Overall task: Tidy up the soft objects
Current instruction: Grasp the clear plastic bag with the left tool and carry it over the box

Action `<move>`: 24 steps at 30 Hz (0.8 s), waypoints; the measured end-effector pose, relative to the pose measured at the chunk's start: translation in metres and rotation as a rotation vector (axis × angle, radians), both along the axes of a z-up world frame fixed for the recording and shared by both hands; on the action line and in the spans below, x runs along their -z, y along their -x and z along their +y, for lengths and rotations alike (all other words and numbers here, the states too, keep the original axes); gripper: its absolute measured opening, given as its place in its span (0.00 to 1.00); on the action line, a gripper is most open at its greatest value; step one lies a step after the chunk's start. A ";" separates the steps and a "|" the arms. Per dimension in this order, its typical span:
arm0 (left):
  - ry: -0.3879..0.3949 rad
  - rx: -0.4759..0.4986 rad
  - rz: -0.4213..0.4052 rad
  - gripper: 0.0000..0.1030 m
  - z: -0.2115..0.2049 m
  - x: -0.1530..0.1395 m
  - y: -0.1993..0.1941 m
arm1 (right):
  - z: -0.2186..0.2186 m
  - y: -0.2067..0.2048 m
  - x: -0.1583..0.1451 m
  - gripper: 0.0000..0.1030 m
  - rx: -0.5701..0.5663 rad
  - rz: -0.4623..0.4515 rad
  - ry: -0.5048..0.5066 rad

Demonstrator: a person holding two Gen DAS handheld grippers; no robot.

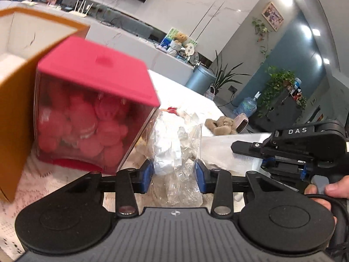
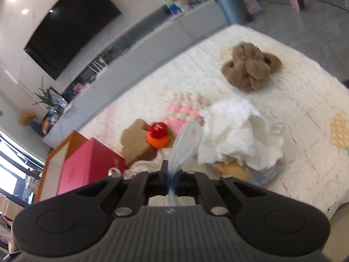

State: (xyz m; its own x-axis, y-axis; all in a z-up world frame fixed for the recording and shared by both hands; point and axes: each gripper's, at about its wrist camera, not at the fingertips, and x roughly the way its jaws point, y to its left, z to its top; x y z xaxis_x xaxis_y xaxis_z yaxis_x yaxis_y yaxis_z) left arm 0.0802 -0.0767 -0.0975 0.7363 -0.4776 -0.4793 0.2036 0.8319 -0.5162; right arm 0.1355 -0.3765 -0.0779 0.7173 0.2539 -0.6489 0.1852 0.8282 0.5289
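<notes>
My left gripper (image 1: 174, 174) has its blue pads about a hand's width apart around a crinkled clear plastic bag with white stuffing (image 1: 174, 150); whether the pads press it I cannot tell. A clear box with a red lid (image 1: 91, 113), full of pink soft toys, stands just left of it against an orange box (image 1: 13, 118). My right gripper (image 2: 173, 179) is shut on a thin clear plastic edge (image 2: 185, 144) above a white soft heap (image 2: 237, 135). A brown plush (image 2: 250, 65) lies further off. The right gripper also shows in the left wrist view (image 1: 246, 148).
A red and orange knitted toy (image 2: 158, 136) and a tan cardboard piece (image 2: 135, 144) lie beside the red-lidded box (image 2: 87, 168) on the cream patterned blanket (image 2: 305, 109). A grey bin (image 2: 229, 4) and a low TV cabinet (image 2: 152, 28) stand beyond.
</notes>
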 end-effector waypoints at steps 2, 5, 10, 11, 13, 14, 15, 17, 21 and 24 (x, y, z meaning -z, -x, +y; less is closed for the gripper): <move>-0.004 0.002 -0.017 0.44 -0.001 -0.004 0.005 | 0.001 0.002 -0.006 0.00 -0.017 -0.021 0.000; -0.028 -0.003 -0.048 0.44 -0.010 -0.013 0.009 | 0.000 0.007 -0.013 0.00 -0.027 -0.054 -0.011; -0.097 -0.031 -0.113 0.44 -0.022 -0.033 0.014 | -0.004 0.014 -0.024 0.00 -0.018 -0.100 -0.019; -0.105 -0.038 -0.125 0.44 -0.023 -0.039 0.014 | -0.005 0.016 -0.027 0.00 -0.016 -0.110 -0.022; -0.126 -0.046 -0.148 0.44 -0.022 -0.046 0.015 | -0.007 0.019 -0.031 0.00 -0.014 -0.128 -0.024; -0.148 -0.057 -0.161 0.44 -0.022 -0.050 0.015 | -0.007 0.019 -0.033 0.00 -0.012 -0.134 -0.023; -0.172 -0.069 -0.175 0.44 -0.026 -0.054 0.014 | -0.008 0.020 -0.035 0.00 -0.011 -0.139 -0.020; -0.195 -0.090 -0.208 0.44 -0.023 -0.062 0.017 | -0.008 0.021 -0.037 0.00 -0.011 -0.147 -0.021; -0.208 -0.124 -0.245 0.44 -0.012 -0.079 0.019 | -0.005 0.022 -0.038 0.00 -0.021 -0.156 -0.024; -0.245 -0.163 -0.290 0.44 -0.004 -0.096 0.022 | -0.002 0.020 -0.041 0.00 -0.033 -0.168 -0.030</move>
